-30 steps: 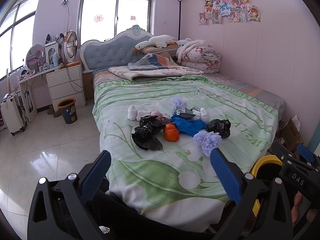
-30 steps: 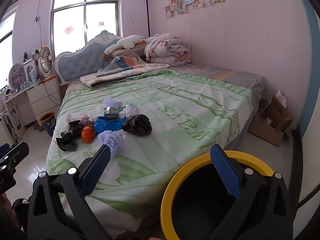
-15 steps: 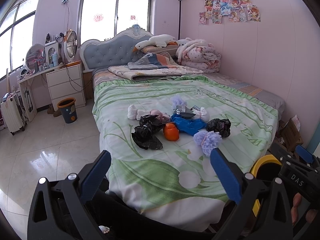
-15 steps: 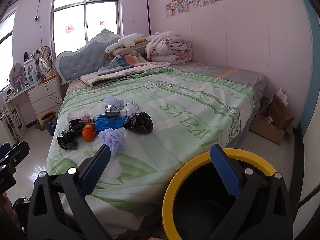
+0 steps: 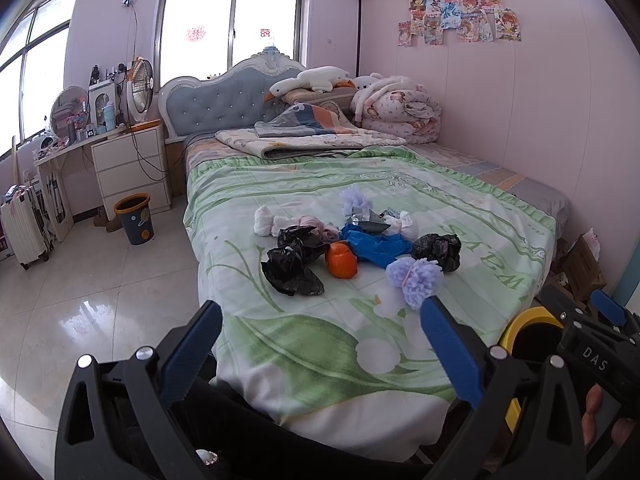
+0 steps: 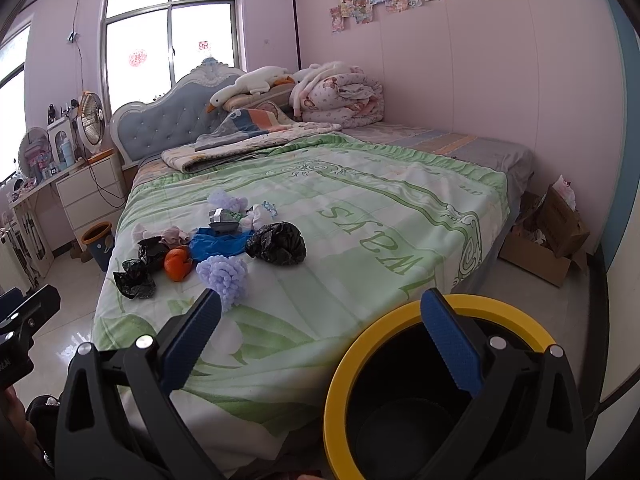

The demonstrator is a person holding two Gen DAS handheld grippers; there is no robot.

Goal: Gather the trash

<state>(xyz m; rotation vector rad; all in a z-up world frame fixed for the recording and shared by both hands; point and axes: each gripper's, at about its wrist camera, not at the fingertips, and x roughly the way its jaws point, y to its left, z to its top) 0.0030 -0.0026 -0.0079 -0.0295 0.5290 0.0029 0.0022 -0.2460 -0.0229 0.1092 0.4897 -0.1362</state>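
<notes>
The trash (image 5: pixel 352 244) lies in a heap on the bed (image 5: pixel 460 216), far beyond our left gripper (image 5: pixel 320 350) and right gripper (image 6: pixel 320 346), both wide open and empty.

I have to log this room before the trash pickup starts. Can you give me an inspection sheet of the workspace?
Surface: green floral bedspread, trash lying mid-bed.
Job's things: crumpled black plastic bags, orange crumpled bag, blue plastic bag, lilac fluffy pom-pom, white wads; yellow-rimmed black bin at the bed's foot, looks empty.
Clutter: folded blankets, white plush goose near the headboard.
Grippers: left gripper and right gripper open, holding nothing.
Cables: black cords down the white dresser.
Surroundings: small navy orange-rimmed bin, cardboard box, white suitcase.
</notes>
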